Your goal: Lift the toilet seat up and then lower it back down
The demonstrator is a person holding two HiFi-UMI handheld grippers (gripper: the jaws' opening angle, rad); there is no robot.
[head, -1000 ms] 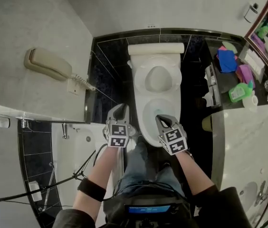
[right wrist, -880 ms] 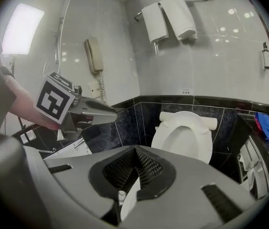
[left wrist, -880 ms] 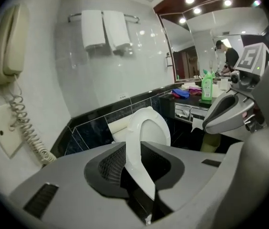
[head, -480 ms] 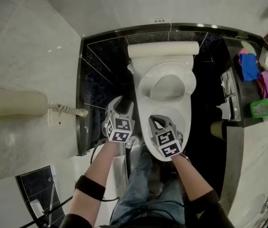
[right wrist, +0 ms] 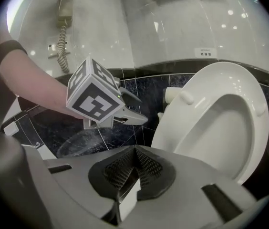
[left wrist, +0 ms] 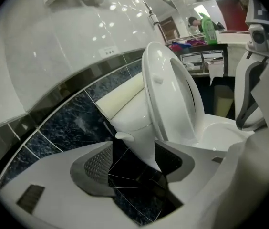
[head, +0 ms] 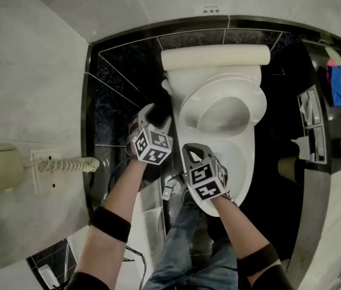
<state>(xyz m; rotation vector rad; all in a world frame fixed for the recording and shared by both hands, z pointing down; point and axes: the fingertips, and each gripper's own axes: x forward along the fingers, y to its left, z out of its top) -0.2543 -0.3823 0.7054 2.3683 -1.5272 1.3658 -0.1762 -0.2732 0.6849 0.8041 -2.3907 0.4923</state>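
The white toilet seat (head: 222, 110) stands raised, leaning back toward the tank (head: 216, 57); the left gripper view shows the seat (left wrist: 172, 94) edge-on and upright. My left gripper (head: 156, 116) hangs over the dark floor at the bowl's left side, near the hinge. Its jaws are opening, and between them (left wrist: 129, 163) I see only floor tile and the bowl's base. My right gripper (head: 193, 148) is over the front rim of the bowl (head: 234, 162), shut with its pads together (right wrist: 134, 168) and holding nothing. The raised seat (right wrist: 220, 118) fills the right of the right gripper view.
A wall phone (head: 1, 171) with a coiled cord (head: 61, 164) hangs on the left wall. Right of the toilet are a small bin (head: 288, 165) and a shelf with coloured cloths and bottles (head: 340, 83). The person's legs stand just before the bowl.
The head camera has come closer over the toilet. My left gripper has moved forward along the bowl's left side and its jaws have spread apart. The right gripper stays shut over the front rim.
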